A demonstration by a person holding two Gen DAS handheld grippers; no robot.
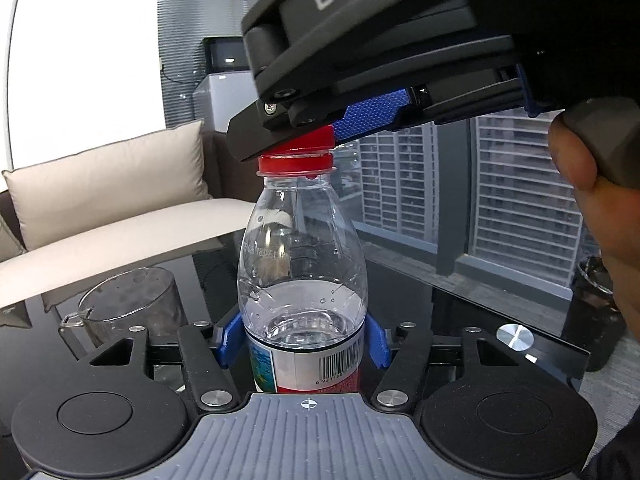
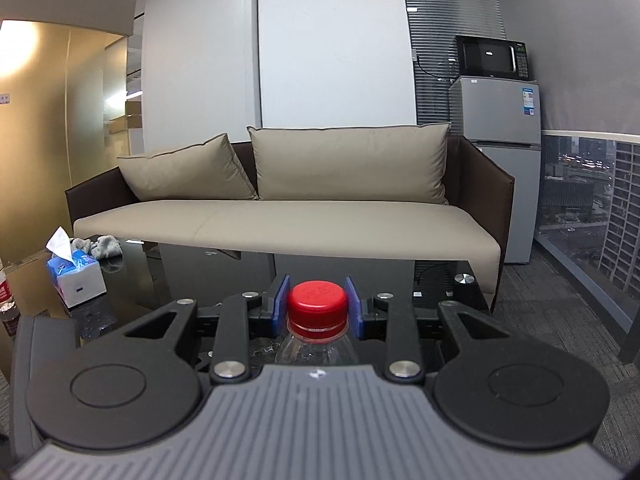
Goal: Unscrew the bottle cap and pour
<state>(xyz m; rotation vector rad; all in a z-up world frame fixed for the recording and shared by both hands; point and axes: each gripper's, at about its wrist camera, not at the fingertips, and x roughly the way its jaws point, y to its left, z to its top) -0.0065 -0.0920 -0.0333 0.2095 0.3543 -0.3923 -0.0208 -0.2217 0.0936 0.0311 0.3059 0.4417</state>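
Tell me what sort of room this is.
Probably an office lounge or break area in a high-rise: a beige cushioned sofa, a black microwave atop a small grey fridge, and tall buildings outside the window.

The left gripper, a black linkage frame with 2 blue-padded fingers, points slightly downward, its pads pressed against the sides of the clear plastic water bottle at label height. The right gripper, of the same black and blue build, reaches in from above and the right in the left wrist view, its pads closed on the bottle's red screw cap. A bare hand grips the right gripper's grey handle, thumb wrapped over it.
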